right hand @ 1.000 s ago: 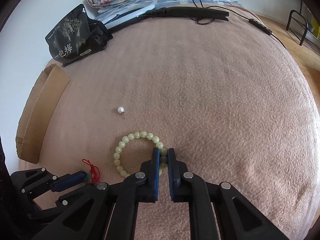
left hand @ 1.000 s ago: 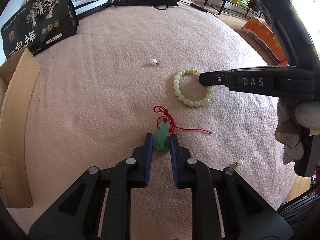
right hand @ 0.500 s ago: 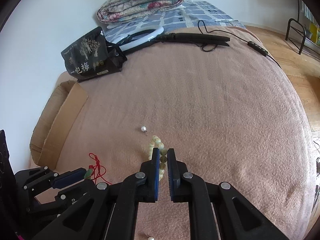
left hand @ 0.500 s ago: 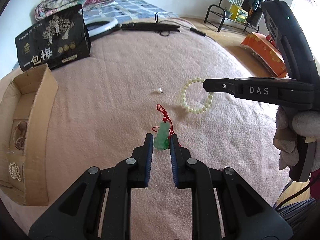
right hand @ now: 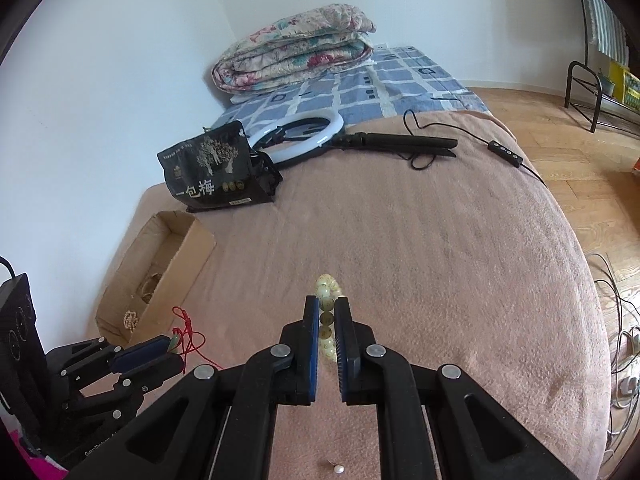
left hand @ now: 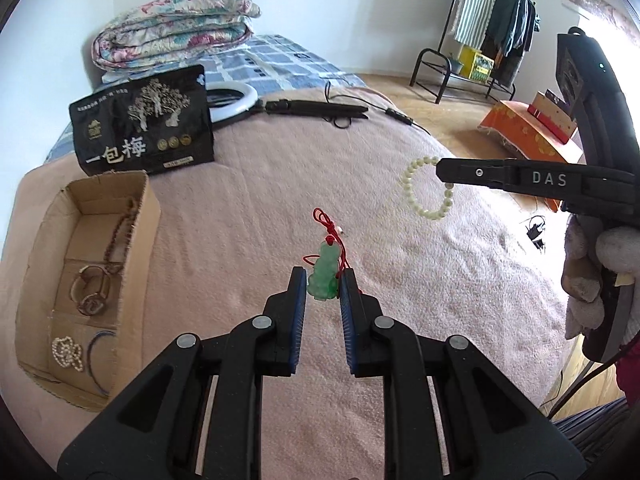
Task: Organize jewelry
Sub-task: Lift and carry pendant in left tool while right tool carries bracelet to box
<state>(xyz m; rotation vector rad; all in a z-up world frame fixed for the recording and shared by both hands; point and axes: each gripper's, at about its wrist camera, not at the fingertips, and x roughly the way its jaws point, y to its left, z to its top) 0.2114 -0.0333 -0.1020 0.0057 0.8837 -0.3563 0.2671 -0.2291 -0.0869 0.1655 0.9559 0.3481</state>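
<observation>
cardboard box (left hand: 136,240) left on blanket (left hand: 248,208) | black bag (left hand: 144,128) behind box

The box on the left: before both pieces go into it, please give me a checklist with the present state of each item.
1. Left claw shut on the green pendant: ok.
2. Right claw shut on the bead bracelet: ok.
3. Both pieces lifted off the blanket: ok.
4. Box open on top: ok.
5. Free room in the box: cannot tell.
6. Red cord hanging free: ok.
</observation>
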